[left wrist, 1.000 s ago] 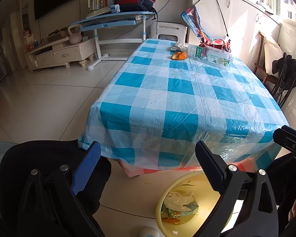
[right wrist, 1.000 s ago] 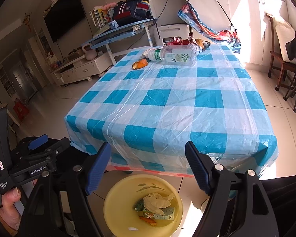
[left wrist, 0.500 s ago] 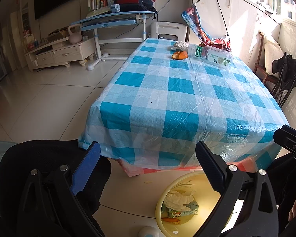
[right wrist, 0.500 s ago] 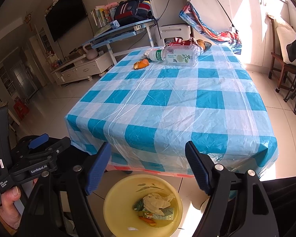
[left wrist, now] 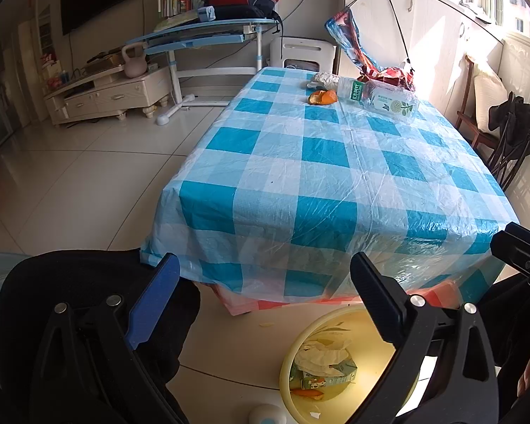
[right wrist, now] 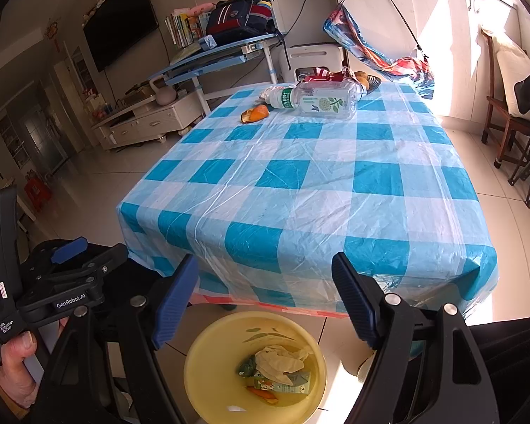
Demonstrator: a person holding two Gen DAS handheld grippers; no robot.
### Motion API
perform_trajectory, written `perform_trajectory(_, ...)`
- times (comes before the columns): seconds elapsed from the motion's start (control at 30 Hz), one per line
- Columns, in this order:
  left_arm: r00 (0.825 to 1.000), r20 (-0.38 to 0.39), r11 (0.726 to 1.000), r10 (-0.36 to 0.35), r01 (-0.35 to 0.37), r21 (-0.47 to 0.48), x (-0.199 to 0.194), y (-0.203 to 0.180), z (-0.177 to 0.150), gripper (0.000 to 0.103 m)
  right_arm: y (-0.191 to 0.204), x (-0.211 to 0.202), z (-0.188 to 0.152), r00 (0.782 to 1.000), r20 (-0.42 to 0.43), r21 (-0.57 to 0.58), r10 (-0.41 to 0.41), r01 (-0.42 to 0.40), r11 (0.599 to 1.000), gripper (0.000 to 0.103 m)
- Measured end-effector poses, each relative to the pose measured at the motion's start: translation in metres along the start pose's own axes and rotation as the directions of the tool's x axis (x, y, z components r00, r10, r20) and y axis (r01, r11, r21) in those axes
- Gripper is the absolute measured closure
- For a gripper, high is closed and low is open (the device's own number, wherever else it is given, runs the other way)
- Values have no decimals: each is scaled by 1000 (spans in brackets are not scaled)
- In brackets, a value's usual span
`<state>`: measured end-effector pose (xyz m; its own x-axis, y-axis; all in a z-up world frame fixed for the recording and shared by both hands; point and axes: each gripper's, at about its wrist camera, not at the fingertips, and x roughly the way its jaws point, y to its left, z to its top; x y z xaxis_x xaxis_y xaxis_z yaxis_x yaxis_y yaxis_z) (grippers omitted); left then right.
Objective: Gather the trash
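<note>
Clear plastic bottle (right wrist: 318, 100) on its side, green label, apparently empty

We see the bottle (right wrist: 314, 100) lying on its side at the worktop's (right wrist: 311, 190) far end, with the peel (right wrist: 254, 114) just to its left. On the floor before the worktop's near edge stands the bin (right wrist: 208, 364), with trash in it.
</note>
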<state>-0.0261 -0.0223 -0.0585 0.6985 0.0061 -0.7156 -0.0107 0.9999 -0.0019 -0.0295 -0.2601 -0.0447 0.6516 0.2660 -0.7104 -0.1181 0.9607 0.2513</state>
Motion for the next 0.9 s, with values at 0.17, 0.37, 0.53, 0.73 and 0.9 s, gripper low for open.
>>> perform_trajectory(0.17,1000,0,1000,0,0,-1,0,0,0,9,0,0,0,1000,0,-1,0,0,1000,26)
perform_trajectory(0.37,1000,-1,1000,0,0,0,0,0,0,9,1,0,1,1000,1,-4,0,0,1000,25)
perform_trajectory(0.53,1000,-1,1000,0,0,0,0,0,0,9,2,0,0,1000,0,-5,-1,1,1000,25)
perform_trajectory(0.73,1000,-4,1000,-24,24,-11,2,4,2,9,2,-1,3,1000,-2,4,18,-18,1000,25)
perform_trajectory(0.9,997,-4,997,-81,81,1,7,15,25,9,1,-3,17,999,0,-5,44,-44,999,25)
